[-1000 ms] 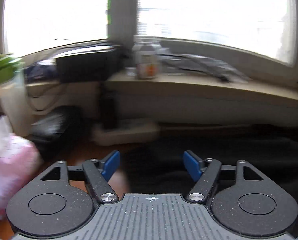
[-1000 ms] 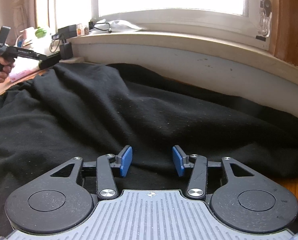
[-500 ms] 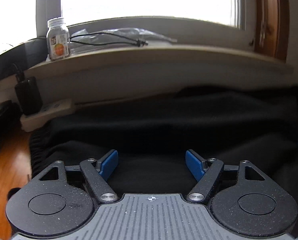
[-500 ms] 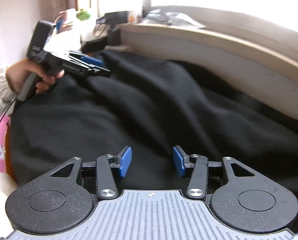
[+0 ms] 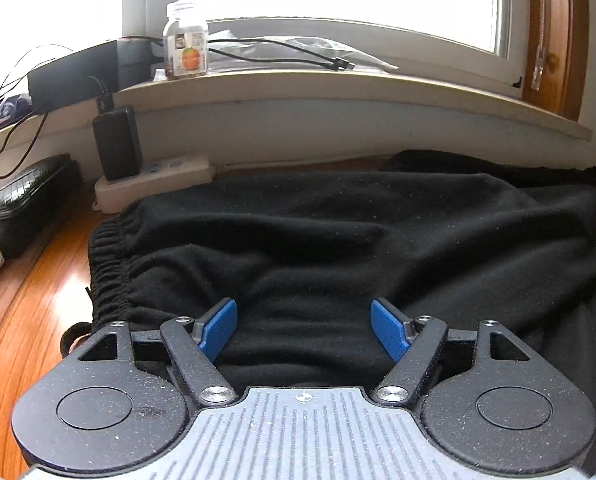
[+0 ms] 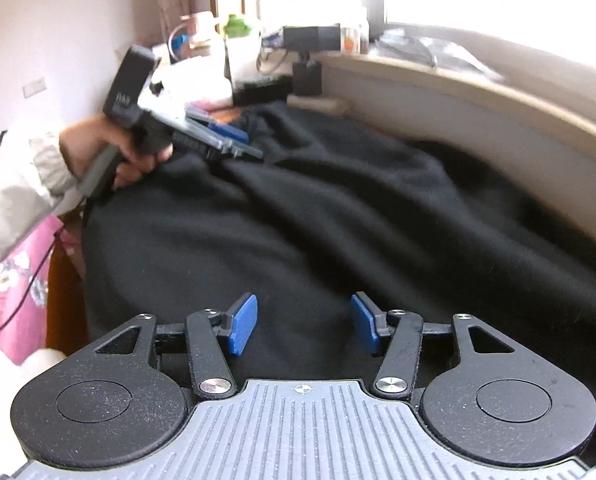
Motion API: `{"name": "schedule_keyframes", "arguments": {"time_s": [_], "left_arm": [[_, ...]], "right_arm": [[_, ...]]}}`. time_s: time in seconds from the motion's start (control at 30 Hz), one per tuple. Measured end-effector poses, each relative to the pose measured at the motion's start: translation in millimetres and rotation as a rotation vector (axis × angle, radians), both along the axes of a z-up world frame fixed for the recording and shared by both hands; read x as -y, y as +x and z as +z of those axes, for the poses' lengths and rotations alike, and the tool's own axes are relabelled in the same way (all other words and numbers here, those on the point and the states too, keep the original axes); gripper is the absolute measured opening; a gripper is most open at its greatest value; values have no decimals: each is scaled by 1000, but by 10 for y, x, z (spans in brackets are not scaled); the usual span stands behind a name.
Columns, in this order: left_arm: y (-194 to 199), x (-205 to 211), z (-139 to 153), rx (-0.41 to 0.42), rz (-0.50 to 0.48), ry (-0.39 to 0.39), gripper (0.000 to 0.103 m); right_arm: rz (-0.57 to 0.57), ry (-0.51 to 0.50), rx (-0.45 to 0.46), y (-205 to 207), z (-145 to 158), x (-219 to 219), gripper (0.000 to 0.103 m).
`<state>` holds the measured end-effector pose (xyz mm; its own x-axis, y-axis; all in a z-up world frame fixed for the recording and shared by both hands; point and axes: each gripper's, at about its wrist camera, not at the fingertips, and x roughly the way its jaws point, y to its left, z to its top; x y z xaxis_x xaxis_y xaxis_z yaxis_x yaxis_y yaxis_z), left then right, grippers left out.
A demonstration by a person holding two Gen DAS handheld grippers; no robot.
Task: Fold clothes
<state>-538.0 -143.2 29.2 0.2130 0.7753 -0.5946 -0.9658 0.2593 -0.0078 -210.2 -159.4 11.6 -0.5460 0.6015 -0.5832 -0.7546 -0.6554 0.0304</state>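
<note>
- since a second ago the left gripper (image 5: 304, 326) has swung from the windowsill down over the black garment (image 5: 338, 240); pads apart, empty.
- right gripper (image 6: 304, 328) jaws have just widened slightly, nothing between, cloth just beyond.
- likely both are lining up a first grasp.
- count: one garment, two grippers, one jar (image 5: 185, 42) far ahead.

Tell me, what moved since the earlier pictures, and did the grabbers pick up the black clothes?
The left gripper swung from the cluttered corner to the black garment and dropped close over its gathered waistband. The right gripper turned leftward, so the hand holding the other gripper now shows big; its jaws have just been opening a little, nothing gripped. Both stayed open; the garment still lies spread out.
</note>
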Motion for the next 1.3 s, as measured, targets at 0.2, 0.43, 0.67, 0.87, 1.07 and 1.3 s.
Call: {"name": "schedule_keyframes", "arguments": {"time_s": [0.2,0.43,0.67,0.87,1.07,1.3], "left_arm": [[-54,-27,12,49,-1,1,78],[-64,-16,20,70,3,4,78],[-70,-13,20,82,7,8,78],[-129,27,45,122,31,38,78],[-188,41,54,152,47,49,78],[-183,39,51,148,51,44,79]], "right_arm": [[-49,69,21,13,267,-578,53],[-85,35,-27,-135,196,-1376,52],[-35,3,-24,-576,54,-1736,51],[15,-29,-9,-745,25,-1711,7],[189,0,41,-938,25,-1216,7],[175,3,-8,-719,129,-1156,24]]}}
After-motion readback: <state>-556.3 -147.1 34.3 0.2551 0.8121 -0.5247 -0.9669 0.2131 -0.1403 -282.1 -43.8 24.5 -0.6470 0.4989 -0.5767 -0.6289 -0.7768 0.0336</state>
